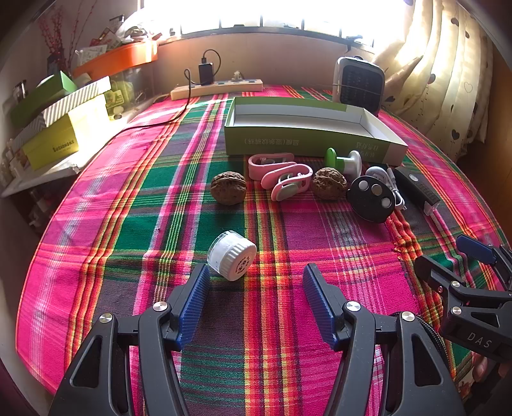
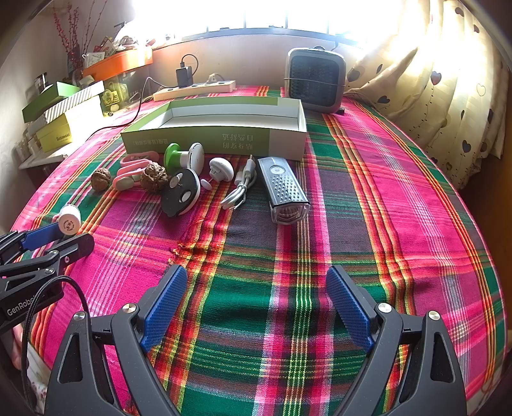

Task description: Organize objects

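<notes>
Both grippers (image 1: 256, 300) (image 2: 256, 300) gape above plaid tablecloth (image 2: 384, 192).

Box (image 1: 307, 140) sat at the back of the table (image 1: 320, 243), fan (image 1: 358, 83) behind its right end. Walnuts (image 1: 228, 187), clips (image 1: 284, 176), disc (image 1: 371, 198), cable (image 2: 240, 188), lamp (image 2: 283, 188) lined up in front. Jar (image 1: 232, 254) lay nearer, left, on its side.

Bright barred window (image 1: 272, 16) far ahead of claw, heart-print curtain (image 2: 448, 96) to right, plaid-covered table (image 2: 384, 208) below, cluttered shelf (image 1: 48, 153) left.
</notes>
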Demonstrator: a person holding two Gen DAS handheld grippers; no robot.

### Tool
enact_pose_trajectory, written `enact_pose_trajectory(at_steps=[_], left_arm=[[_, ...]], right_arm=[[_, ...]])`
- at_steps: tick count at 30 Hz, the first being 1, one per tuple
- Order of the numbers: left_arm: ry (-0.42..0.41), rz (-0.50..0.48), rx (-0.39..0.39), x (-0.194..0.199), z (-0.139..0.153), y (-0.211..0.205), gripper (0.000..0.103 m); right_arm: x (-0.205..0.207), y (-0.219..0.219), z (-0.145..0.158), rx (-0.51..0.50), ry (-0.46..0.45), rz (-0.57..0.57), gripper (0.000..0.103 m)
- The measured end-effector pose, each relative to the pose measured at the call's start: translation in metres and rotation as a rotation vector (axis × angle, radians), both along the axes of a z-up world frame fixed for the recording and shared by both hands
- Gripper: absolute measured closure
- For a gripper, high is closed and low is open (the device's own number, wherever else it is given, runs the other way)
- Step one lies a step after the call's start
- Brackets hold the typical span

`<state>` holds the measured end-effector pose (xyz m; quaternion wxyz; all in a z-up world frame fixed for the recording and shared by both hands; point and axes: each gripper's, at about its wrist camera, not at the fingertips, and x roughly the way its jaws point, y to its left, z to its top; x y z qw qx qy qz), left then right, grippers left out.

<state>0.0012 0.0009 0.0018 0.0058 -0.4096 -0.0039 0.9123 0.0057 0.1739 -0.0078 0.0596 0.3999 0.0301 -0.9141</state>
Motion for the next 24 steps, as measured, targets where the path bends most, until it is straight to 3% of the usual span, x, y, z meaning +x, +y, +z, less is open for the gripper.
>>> enact_pose_trajectory(at_steps=[24], left_arm=[[-0.016, -0.028, 0.016, -0.003, 0.003, -0.012, 0.043]], right_arm=[[-0.002, 0.0, 0.001, 0.0, -0.024, 0.044, 0.014]])
